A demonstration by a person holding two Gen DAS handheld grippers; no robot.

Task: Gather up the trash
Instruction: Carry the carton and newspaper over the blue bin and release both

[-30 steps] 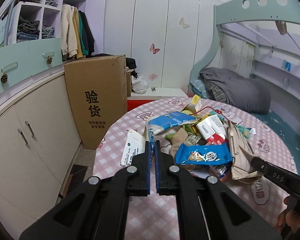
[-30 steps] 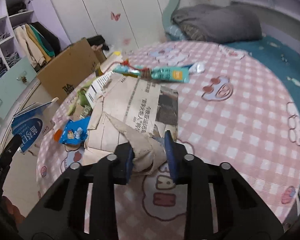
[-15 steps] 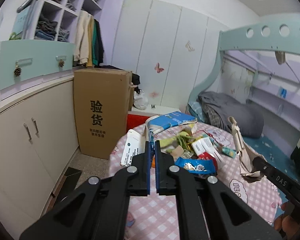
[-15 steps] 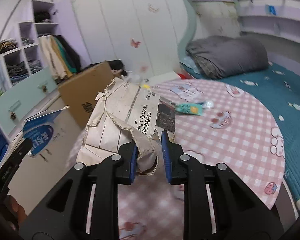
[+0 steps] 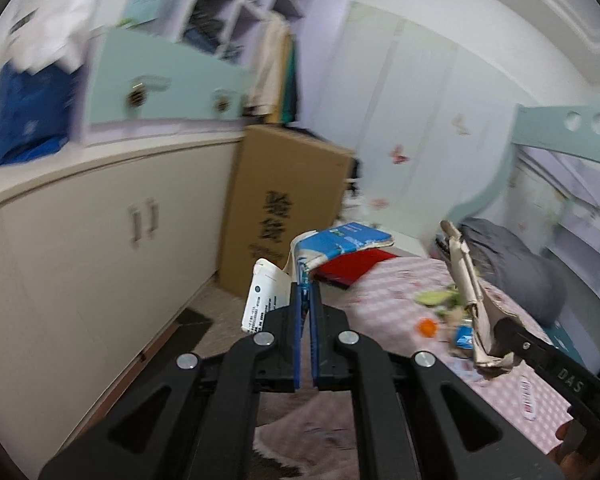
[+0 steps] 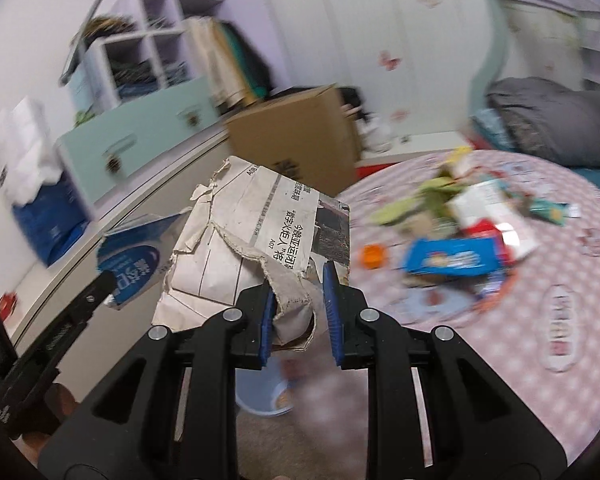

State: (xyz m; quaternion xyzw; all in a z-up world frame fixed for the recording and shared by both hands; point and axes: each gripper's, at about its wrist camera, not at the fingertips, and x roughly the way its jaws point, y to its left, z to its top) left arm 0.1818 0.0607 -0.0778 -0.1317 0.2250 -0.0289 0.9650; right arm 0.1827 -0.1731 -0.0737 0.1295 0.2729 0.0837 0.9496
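A blue and white carton (image 5: 342,242) is being held tight in the left tool (image 5: 308,332) and a torn old newspaper (image 6: 256,248) is being pinched in the right tool (image 6: 300,312), both up in the air beside the pink checked counter (image 6: 540,320), above a small bin (image 6: 262,396).

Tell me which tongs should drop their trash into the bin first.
Right, probably. The right tongs hold the crumpled newspaper almost directly above the blue bin on the floor. The left tongs, shut on the blue-and-white carton, show no bin below them.
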